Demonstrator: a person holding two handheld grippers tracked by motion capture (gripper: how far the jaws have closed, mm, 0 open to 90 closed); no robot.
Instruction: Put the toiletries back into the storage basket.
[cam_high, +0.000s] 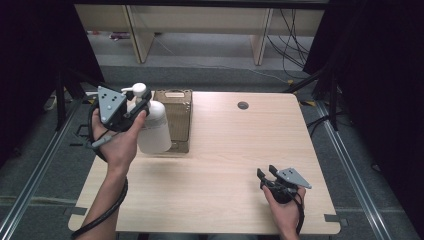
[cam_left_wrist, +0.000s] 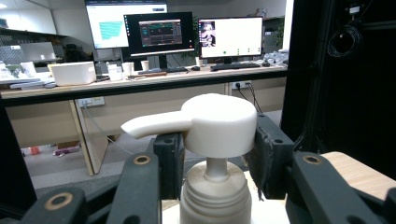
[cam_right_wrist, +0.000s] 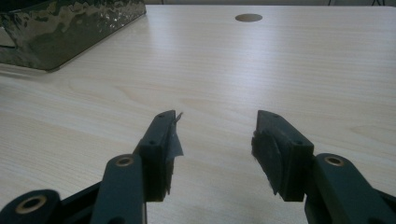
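Pump bottle held at the tabletop's far-left corner; right tongs idle near the front edge.

Left tongs (cam_high: 141, 106) grip the white pump bottle (cam_high: 152, 127) at its neck, just beside a dark woven box (cam_high: 177, 120). Right tongs (cam_high: 266, 173) rest with jaws apart, holding nothing, near the tabletop (cam_high: 225, 165) front-right edge; broad bare wood lies between. The left gripper view adds the pump head (cam_left_wrist: 219, 123) clamped between both jaws, monitors (cam_left_wrist: 161, 32) beyond. The right gripper view shows a round grommet (cam_right_wrist: 248, 17).
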